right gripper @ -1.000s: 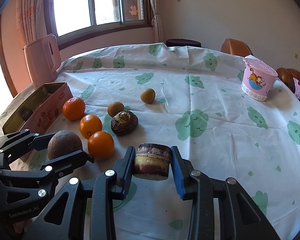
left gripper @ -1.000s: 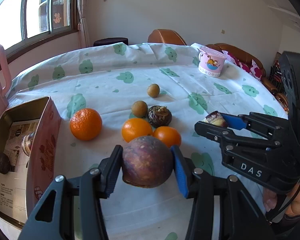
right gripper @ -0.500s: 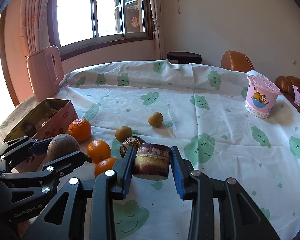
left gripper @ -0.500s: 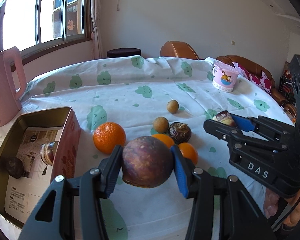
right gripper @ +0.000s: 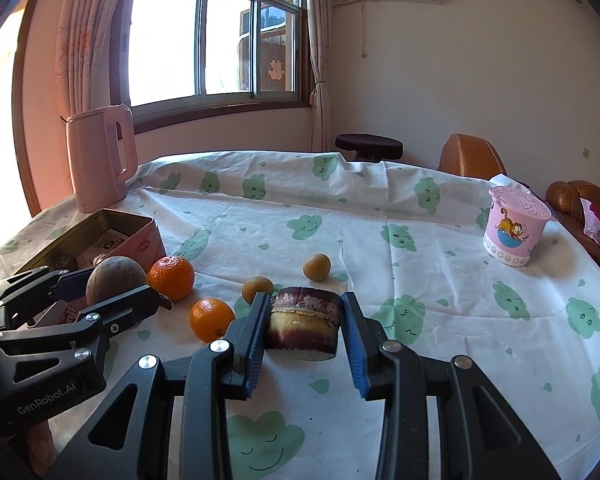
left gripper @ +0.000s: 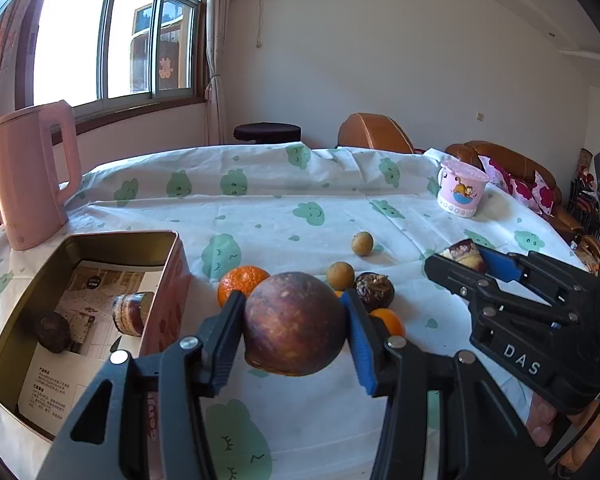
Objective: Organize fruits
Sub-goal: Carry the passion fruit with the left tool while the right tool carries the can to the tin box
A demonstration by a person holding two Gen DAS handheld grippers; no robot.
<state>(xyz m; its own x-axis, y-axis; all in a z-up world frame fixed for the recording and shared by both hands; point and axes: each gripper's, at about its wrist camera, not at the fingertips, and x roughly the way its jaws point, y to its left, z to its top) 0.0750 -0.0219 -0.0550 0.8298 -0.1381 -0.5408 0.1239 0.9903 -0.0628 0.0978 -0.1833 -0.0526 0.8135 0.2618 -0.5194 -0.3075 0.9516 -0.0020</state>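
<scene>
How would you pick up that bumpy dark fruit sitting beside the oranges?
Come from above and pinch the dark fruit across its rounded sides, below the rough crown. It sits upright, and an orange and a small brown fruit crowd it on the table, so level approaches look blocked.

Both grippers are black plastic with silver screws and blue ribbed pads: the left gripper (left gripper: pixel 296 344) reads "GenRobot.AI", the right gripper (right gripper: pixel 305 340) "DAS".

Tin (left gripper: pixel 168 280) stands open-topped; oranges (left gripper: pixel 240 282) crowd just beside it.
</scene>
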